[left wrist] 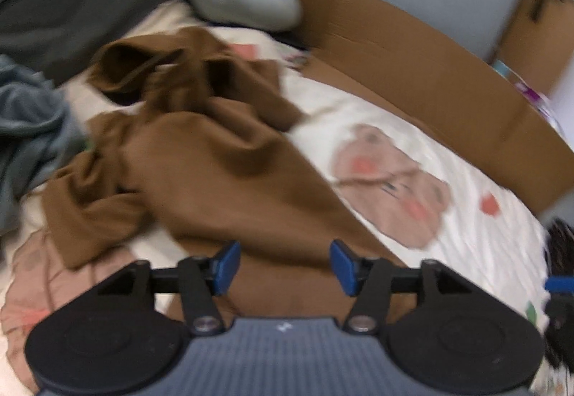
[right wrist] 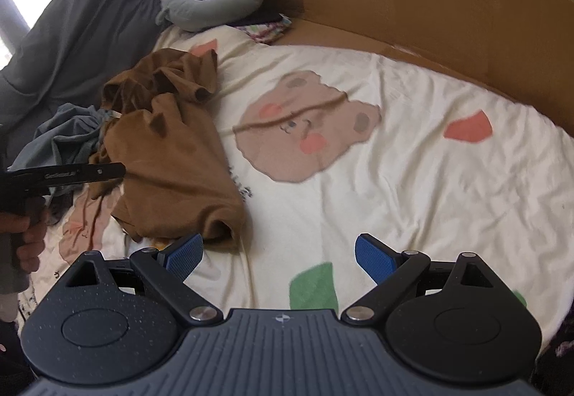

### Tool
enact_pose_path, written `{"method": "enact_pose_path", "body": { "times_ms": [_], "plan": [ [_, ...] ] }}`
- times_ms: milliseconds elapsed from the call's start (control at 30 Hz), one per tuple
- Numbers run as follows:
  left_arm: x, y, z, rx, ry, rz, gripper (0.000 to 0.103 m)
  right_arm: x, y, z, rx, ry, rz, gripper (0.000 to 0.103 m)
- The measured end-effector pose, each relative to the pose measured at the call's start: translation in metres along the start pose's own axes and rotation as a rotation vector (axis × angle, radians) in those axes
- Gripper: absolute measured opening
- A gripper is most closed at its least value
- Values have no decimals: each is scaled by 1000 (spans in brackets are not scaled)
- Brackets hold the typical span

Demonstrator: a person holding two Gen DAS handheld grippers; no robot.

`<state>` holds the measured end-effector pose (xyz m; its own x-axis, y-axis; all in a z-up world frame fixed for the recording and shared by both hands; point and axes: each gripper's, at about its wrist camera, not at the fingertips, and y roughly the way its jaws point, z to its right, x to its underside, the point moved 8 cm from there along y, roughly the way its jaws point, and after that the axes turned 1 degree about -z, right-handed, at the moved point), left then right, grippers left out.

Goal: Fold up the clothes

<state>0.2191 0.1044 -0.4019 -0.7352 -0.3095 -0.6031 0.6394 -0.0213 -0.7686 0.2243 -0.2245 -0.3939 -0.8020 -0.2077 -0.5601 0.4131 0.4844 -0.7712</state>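
A: Garment? Quick.

B: One brown garment (right wrist: pixel 172 152), crumpled, unfolded, lying on the cream bear-print bedsheet (right wrist: pixel 394 180) toward the left side of the bed. Plain soft fabric, deep creases. Far end is bunched up with dark open folds, maybe a sleeve or neck opening, can't tell which. Near end is flatter, its hem rolled over.

A: Anything around it?

B: Blue-grey clothes (right wrist: pixel 64 137) heaped just beside it on the left, touching. Dark grey pillow (right wrist: pixel 82 23) and a grey U-shaped cushion (right wrist: pixel 211 1) beyond. Cardboard wall (right wrist: pixel 430 12) along the bed's right edge.

A: Left gripper?

B: Left gripper (left wrist: pixel 285 267) hangs over the near part of the brown cloth, jaws moderately apart, nothing between them. Blue pads (left wrist: pixel 227 265) look clear of the fabric, but that view is motion-blurred.

A: Right?

B: Right gripper (right wrist: pixel 278 258) jaws wide apart, empty, over bare sheet, its left pad near the rolled hem. A hand (right wrist: pixel 27 241) shows at the left edge of the right view.
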Motion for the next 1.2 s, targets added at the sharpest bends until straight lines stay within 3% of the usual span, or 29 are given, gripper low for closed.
{"method": "enact_pose_path", "body": {
  "times_ms": [100,267,333,433,500,567,933,1200],
  "plan": [
    [-6,5,-24,-73,-53,45,72,-11,0,-8,-10,-23,0,94],
    [-11,24,-65,-125,-211,83,72,-30,5,-25,-19,-73,-5,95],
    [-13,35,-72,-120,-246,91,67,-37,9,-32,-25,-77,-5,95],
    [-15,46,-76,-121,-264,86,51,-41,13,-41,-36,-80,-11,95],
    [-15,46,-78,-97,-294,94,21,-40,15,-47,-41,-90,-21,95],
    [-17,42,-77,-86,-294,115,3,-40,16,-51,-46,-96,-27,95],
    [-39,6,-4,101,-177,205,2,-42,14,-57,-54,-85,-16,95],
    [-34,3,38,205,-111,186,0,-52,9,-48,-60,-50,12,95]
  ]
}}
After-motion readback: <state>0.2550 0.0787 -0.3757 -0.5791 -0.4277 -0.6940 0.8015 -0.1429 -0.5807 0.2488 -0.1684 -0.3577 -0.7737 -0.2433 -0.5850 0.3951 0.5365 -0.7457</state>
